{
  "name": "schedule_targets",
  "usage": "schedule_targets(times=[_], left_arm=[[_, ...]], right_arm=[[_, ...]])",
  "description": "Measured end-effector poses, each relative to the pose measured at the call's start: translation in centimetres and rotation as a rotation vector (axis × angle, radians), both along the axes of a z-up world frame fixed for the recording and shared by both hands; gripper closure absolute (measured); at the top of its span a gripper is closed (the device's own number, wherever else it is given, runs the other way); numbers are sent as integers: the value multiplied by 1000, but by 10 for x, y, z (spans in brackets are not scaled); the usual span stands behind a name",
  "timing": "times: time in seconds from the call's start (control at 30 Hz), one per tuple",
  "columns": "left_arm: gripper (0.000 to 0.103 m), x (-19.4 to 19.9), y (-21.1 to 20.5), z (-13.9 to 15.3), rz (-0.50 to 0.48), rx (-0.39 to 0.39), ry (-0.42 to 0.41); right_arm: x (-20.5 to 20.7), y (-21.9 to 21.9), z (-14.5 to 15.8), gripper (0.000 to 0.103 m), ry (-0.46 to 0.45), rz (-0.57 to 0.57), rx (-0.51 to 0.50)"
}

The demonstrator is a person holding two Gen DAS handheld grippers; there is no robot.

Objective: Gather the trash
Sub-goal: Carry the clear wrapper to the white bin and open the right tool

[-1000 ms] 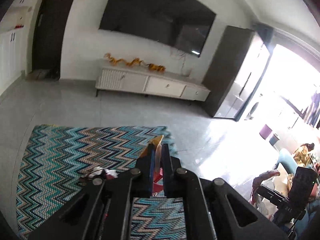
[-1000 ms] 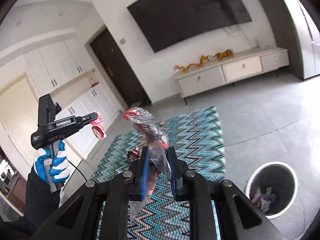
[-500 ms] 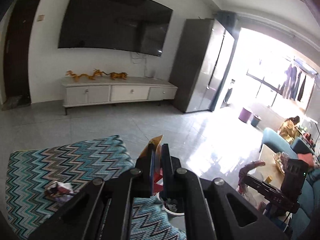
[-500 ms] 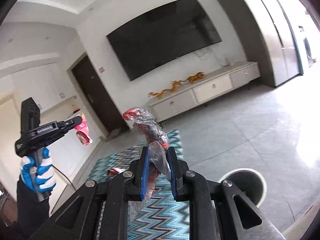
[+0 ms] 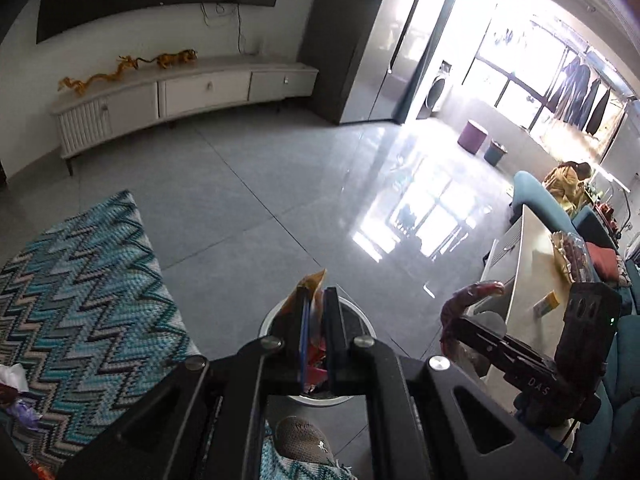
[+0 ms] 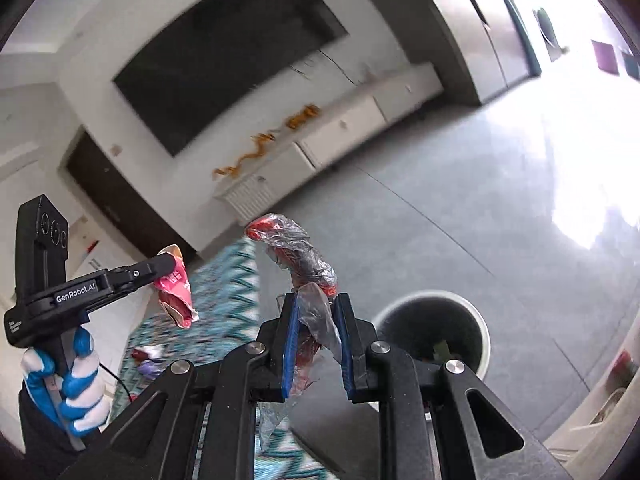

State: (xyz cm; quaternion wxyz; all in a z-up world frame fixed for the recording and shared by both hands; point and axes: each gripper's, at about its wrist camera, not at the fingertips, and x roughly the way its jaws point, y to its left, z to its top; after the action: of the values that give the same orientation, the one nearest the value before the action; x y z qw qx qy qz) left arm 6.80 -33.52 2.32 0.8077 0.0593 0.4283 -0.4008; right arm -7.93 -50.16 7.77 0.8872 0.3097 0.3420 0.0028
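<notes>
My left gripper (image 5: 315,300) is shut on a pink and orange snack wrapper (image 5: 310,292), held right above the round white trash bin (image 5: 268,322). In the right wrist view the same wrapper (image 6: 174,292) hangs from the left gripper (image 6: 170,258). My right gripper (image 6: 316,304) is shut on a crumpled clear and red plastic wrapper (image 6: 304,264), up in the air left of the bin (image 6: 478,330). From the left wrist view the right gripper (image 5: 460,320) shows at the right with that wrapper (image 5: 472,294).
A zigzag teal rug (image 5: 80,300) lies left of the bin with more crumpled trash (image 5: 12,390) on it. A white TV cabinet (image 5: 180,92) stands along the far wall. A low table (image 5: 536,280) and a teal sofa (image 5: 560,208) are at the right.
Both grippers have swung right and tilted down toward the bin. The left gripper's wrapper now hangs over the bin's opening. Both keep hold of their wrappers.
</notes>
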Motion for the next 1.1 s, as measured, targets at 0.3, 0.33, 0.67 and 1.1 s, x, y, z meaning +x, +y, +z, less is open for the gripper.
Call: schedule_targets(times=[0.3,0.33,0.67,1.1], left_arm=[[94,31,-69,-89,-68,95,115],[94,35,-74,-97,-74,101,129],[76,45,-100,-163,-108,177,237],[59,22,-65,-102,-59,133,57]], right_arm=[[40,-29,-82,83,184,-36,47],[45,-32,-92,83,206,-36,49],[60,-40,-155,62,349,-64,70],[33,-40,-106,60,263,-108,52]])
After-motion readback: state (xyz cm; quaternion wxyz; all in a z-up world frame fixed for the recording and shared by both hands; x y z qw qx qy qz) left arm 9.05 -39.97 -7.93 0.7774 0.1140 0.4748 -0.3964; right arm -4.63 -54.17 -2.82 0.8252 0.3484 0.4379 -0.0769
